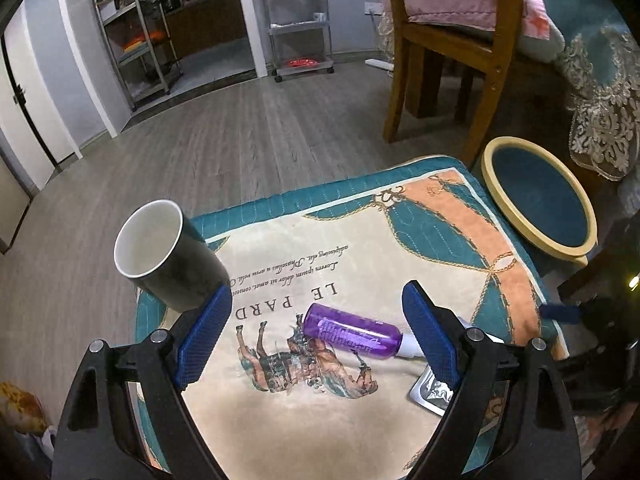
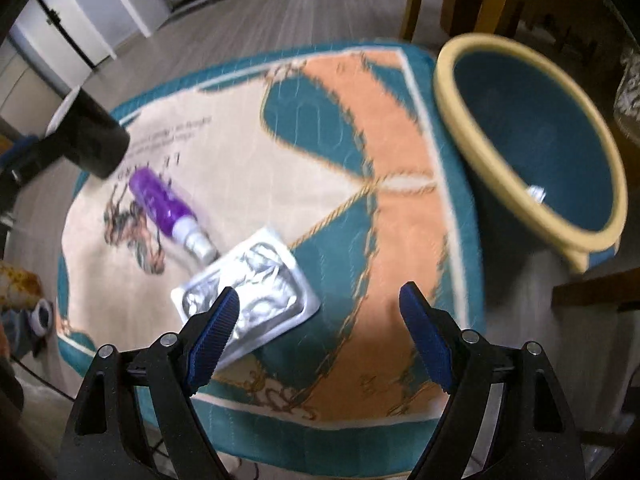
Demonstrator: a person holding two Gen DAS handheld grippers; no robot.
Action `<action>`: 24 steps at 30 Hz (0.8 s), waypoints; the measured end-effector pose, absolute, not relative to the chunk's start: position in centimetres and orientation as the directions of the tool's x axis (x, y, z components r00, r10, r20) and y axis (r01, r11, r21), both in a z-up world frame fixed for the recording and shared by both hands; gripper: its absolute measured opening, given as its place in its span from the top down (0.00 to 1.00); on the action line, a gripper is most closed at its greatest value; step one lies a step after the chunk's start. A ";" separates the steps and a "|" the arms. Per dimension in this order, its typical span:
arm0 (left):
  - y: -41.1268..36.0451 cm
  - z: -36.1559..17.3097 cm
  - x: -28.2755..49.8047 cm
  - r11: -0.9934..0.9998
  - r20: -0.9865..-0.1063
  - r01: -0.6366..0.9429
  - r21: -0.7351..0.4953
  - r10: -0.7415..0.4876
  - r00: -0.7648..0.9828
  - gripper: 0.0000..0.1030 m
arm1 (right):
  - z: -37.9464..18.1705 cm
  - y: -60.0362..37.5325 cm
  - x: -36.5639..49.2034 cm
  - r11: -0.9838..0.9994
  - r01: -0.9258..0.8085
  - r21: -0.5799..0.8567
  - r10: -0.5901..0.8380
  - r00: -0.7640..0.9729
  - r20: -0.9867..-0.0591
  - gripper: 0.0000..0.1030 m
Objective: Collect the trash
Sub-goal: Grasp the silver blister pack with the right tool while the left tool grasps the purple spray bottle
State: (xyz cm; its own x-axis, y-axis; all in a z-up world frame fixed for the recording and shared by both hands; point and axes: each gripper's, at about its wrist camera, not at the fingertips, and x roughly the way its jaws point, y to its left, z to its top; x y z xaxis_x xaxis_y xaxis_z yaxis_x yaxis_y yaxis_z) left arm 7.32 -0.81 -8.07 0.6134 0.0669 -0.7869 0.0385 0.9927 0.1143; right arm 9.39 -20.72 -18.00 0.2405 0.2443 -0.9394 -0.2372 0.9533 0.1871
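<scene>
A: Start at your left. The paper cup [image 1: 168, 256] stands at the left edge of the printed cloth [image 1: 360, 248], and your left gripper [image 1: 318, 334] has its jaws spread wide with nothing between the pads. One blue pad sits just beside the cup's base. If you swing that way, I'd expect you to knock the cup off the edge onto the floor.

B: And the purple bottle [image 1: 352, 332]?

A: It lies on its side in the middle of the cloth, between your left jaws in that view but not pinched. It is round, so a closing pad that meets it off-centre would likely roll it away.

B: Further right?

A: The foil blister pack [image 2: 248, 300] lies flat, close to the bottle's white cap. Your right gripper [image 2: 320, 312] is also wide apart and empty, one pad over the pack's near edge. The pack is thin and flat; the pads may slide over it or drag the cloth instead.

B: And the bin?

A: The blue bin with the cream rim [image 2: 452, 92] stands beside the cloth's right edge, with something small and pale already inside. Release early and the trash lands on its rim or the floor.
</scene>
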 end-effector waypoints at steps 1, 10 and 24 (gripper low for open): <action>-0.9 -8.0 7.3 0.993 -0.785 0.043 0.111 0.062 0.616 0.17 | -18.5 -20.6 9.1 0.952 -0.230 0.202 0.253 0.220 -0.942 0.20; -1.1 -8.2 7.8 0.993 -0.789 0.048 0.112 0.060 0.612 0.17 | -20.4 -18.1 8.2 0.936 -0.256 0.240 0.288 0.170 -0.942 0.19; -1.1 -9.2 8.7 0.993 -0.804 0.042 0.113 0.067 0.592 0.17 | -18.3 -19.0 10.4 0.919 -0.229 0.322 0.373 0.233 -0.898 0.82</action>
